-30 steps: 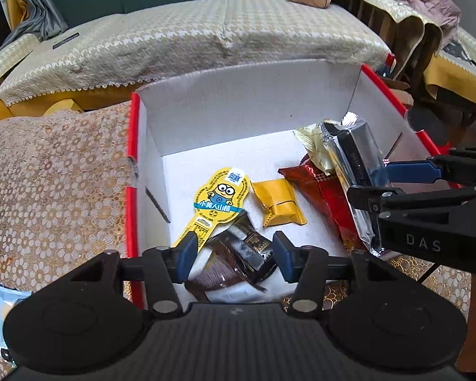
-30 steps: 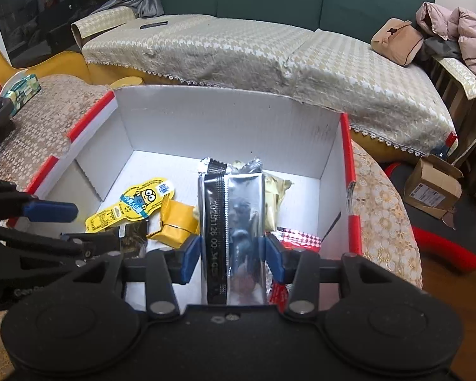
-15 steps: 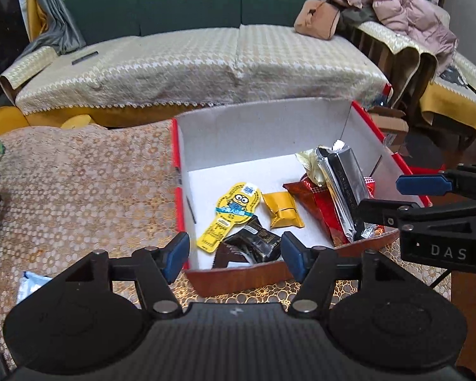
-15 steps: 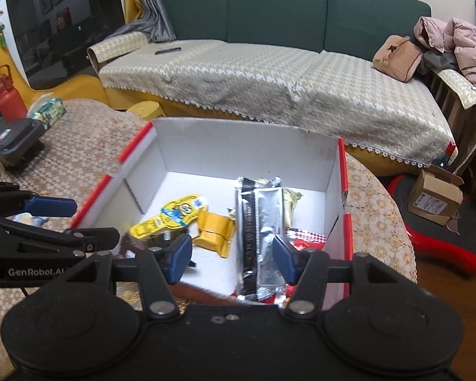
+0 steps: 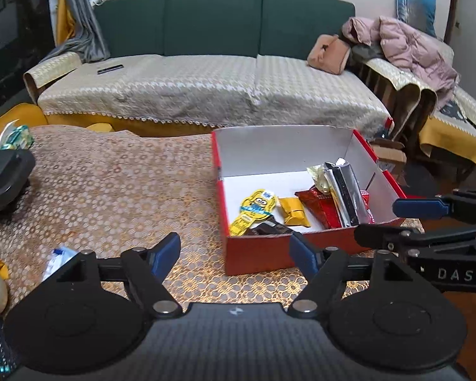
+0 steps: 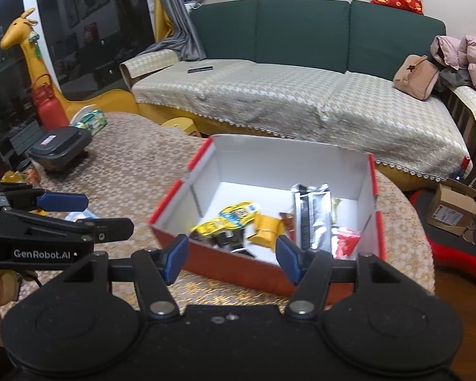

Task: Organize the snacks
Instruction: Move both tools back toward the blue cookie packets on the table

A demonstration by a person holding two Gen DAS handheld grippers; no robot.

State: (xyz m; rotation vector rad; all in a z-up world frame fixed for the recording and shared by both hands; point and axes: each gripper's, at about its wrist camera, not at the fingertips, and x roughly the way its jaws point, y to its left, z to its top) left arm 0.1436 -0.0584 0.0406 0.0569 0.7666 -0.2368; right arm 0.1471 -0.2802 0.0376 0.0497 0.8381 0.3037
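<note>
- Snacks lay in the red box [image 5: 263,254] on the patterned tablecloth [image 5: 117,197]: silver packet [image 6: 312,219] leaning upright at its right side, dark wrapper [image 5: 271,229] against the near wall, beside yellow cartoon packet [image 5: 254,209] and gold bar [image 5: 293,211].
- Left gripper [image 5: 234,252]: jaws just spread wider, nothing between them; dark wrapper let go since a second ago.
- Right gripper [image 6: 231,255]: jaws likewise just opened, empty; silver packet released and left standing.
- Both pulled back and up from the box.
- Probably two drops finished; blue-white packet [image 5: 58,258] left on the cloth at near left, likely next.
</note>
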